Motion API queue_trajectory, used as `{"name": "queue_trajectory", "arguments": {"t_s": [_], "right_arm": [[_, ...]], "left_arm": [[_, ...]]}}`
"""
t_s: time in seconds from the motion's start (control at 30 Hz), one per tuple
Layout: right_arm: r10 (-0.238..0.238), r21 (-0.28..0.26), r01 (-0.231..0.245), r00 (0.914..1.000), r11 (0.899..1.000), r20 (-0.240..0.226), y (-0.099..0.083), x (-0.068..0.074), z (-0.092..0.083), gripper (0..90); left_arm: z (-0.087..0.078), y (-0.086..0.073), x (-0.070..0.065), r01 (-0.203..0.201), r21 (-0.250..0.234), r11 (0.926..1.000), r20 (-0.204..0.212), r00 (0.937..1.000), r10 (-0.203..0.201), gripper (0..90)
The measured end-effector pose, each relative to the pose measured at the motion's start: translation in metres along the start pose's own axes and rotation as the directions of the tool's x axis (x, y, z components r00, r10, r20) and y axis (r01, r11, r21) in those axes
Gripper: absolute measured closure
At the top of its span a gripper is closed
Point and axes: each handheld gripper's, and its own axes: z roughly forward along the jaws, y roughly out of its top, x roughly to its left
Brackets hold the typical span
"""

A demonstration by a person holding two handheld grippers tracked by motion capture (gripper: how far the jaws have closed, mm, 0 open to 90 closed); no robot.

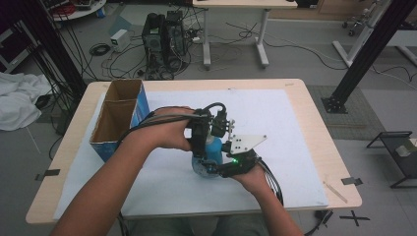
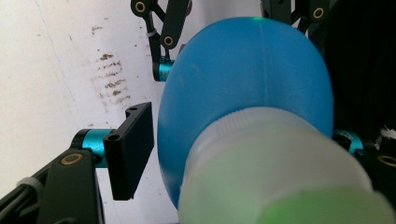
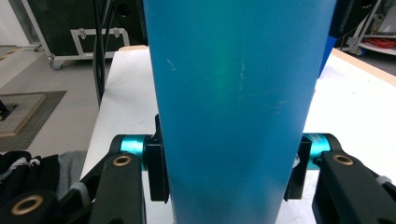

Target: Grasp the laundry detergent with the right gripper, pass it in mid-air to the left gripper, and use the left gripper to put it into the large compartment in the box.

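A blue bottle [image 3: 238, 93] with a cloudy white cap [image 2: 280, 163] stands on the white mat [image 1: 295, 123] near the table's middle. My right gripper [image 3: 229, 168] is shut on the bottle's body, one pad pressed on each side. In the high view the right gripper [image 1: 220, 166] sits at the bottle's [image 1: 215, 149] base, under its grey plate [image 1: 246, 142]. My left gripper [image 2: 238, 154] comes down over the cap from above with its jaws spread wide. Its left pad [image 2: 130, 149] stands clear of the cap, and the other pad is hidden behind it.
An open cardboard box with blue sides [image 1: 120, 118] stands at the table's left, close to the left forearm. Bare mat lies to the right and behind the bottle. Computer towers [image 1: 164, 39] and cables lie on the floor beyond the table's far edge.
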Motion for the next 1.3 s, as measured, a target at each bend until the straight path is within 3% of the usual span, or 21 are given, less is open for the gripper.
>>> {"name": "queue_trajectory", "arguments": {"t_s": [0.13,0.23,0.37,0.57,0.77,0.87,0.9,0.93,1.1,1.17,1.3], "right_arm": [[0.026,0.004,-0.026,0.9997,1.0,-0.004,0.0,0.0,-0.001,47.8],[0.03,-0.002,-0.03,0.9995,1.0,-0.008,0.0,0.0,0.0,47.8],[-0.015,-0.017,0.015,0.9998,1.0,-0.011,0.0,-0.002,0.002,47.6],[-0.017,-0.018,0.016,0.9997,1.0,-0.018,0.0,-0.003,0.003,44.9],[0.022,-0.005,-0.022,0.9995,1.0,-0.021,0.002,0.0,-0.002,39.0],[0.025,-0.006,-0.025,0.9995,1.0,-0.02,0.002,-0.001,-0.006,33.2],[0.06,-0.006,-0.06,0.9974,0.998,-0.04,0.004,0.001,-0.008,32.7],[0.029,-0.001,-0.029,0.9993,1.0,-0.022,0.003,0.0,-0.009,31.9],[0.049,0.005,-0.049,0.9988,0.999,-0.001,0.003,-0.002,-0.013,24.4],[0.03,0.004,-0.03,0.9995,1.0,0.001,0.003,-0.004,-0.013,23.3],[0.085,0.027,-0.085,0.9963,0.996,0.015,0.005,-0.004,-0.02,22.4]], "left_arm": [[-0.001,0.0,-0.002,0.005,-0.006,1.0,0.019,0.9998,-0.005,37.3],[-0.002,0.0,-0.002,0.003,0.0,1.0,0.024,0.9997,-0.003,37.4],[-0.002,-0.001,-0.003,0.013,0.012,0.9998,0.023,0.9996,-0.013,37.7],[-0.003,-0.001,-0.005,0.03,0.016,0.9994,0.029,0.9991,-0.03,38.0],[-0.005,-0.002,-0.002,0.032,0.027,0.9991,0.032,0.9989,-0.033,38.0],[-0.006,-0.004,-0.002,0.067,0.035,0.9971,0.024,0.9974,-0.068,38.0],[-0.006,-0.005,0.001,0.054,0.036,0.9979,0.023,0.9982,-0.055,38.0],[-0.007,-0.006,0.001,0.063,0.037,0.9973,0.021,0.9977,-0.064,38.0],[-0.009,-0.011,0.002,0.082,0.046,0.9956,0.025,0.9963,-0.083,38.0],[-0.01,-0.012,0.002,0.093,0.045,0.9947,0.024,0.9953,-0.094,38.0],[-0.019,-0.018,0.003,0.115,0.03,0.993,0.036,0.9926,-0.116,38.0]]}}
